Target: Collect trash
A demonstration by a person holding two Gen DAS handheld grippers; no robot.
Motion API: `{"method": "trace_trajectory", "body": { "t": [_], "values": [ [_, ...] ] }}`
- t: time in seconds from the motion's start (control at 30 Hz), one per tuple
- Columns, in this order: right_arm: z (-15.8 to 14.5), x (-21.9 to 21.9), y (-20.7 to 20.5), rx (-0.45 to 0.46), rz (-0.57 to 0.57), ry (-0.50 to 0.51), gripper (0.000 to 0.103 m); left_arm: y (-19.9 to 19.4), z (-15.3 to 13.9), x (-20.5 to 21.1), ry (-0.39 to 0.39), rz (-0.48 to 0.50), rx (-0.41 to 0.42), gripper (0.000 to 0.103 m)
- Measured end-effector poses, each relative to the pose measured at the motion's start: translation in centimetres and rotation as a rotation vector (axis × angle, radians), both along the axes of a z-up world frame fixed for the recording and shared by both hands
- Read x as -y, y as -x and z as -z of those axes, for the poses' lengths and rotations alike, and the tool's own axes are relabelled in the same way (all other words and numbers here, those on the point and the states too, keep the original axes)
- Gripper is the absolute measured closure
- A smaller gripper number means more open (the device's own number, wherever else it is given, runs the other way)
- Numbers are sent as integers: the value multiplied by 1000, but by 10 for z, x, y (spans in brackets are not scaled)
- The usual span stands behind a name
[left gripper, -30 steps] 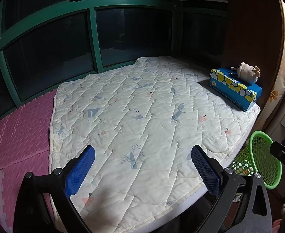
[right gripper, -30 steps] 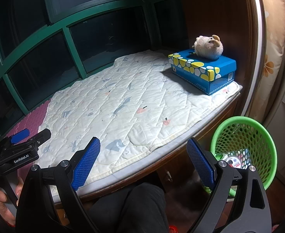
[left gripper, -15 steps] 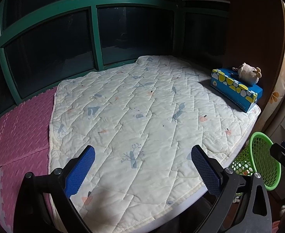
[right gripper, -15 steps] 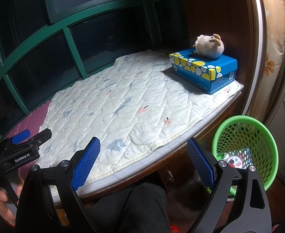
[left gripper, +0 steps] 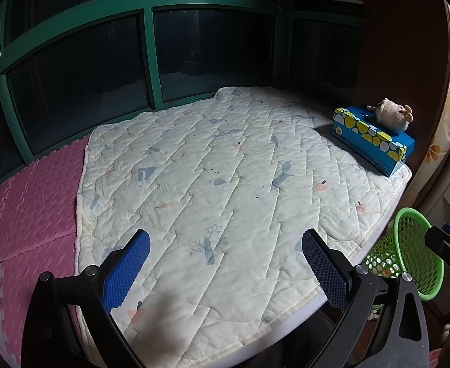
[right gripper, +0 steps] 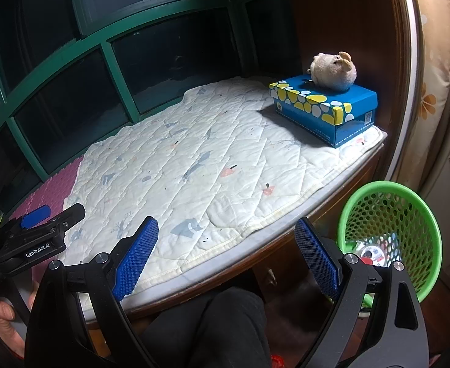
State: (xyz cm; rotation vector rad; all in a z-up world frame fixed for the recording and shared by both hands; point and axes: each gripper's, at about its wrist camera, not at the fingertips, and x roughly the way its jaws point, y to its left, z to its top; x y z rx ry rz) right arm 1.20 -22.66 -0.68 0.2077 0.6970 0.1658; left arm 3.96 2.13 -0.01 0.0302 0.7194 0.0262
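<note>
A green mesh trash basket stands on the floor right of the window seat, with some wrappers in its bottom; it also shows in the left wrist view. My left gripper is open and empty above the near part of the white quilted mat. My right gripper is open and empty over the seat's front edge, left of the basket. No loose trash shows on the mat.
A blue and yellow tissue box with a small plush toy on it sits at the mat's far right. Pink foam mat lies to the left. Green-framed dark windows back the seat. My knee is below.
The left gripper view has drawn back slightly, so the box and basket look a little farther. The right gripper has barely moved. Both stay open.
</note>
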Motion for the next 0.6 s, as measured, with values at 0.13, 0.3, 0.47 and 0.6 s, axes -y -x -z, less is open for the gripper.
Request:
{"method": "trace_trajectory", "body": {
  "t": [0.13, 0.3, 0.47, 0.6],
  "values": [
    [1, 0, 0, 0, -1, -1, 13, 0, 0, 0, 4, -1, -2, 7],
    [1, 0, 0, 0, -2, -4, 13, -1, 1, 0, 4, -3, -6, 7],
    [1, -2, 0, 0, -5, -5, 13, -1, 2, 1, 8, -1, -10, 7],
    [2, -2, -1, -2, -8, -7, 13, -1, 3, 2, 8, -8, -11, 7]
  ]
}}
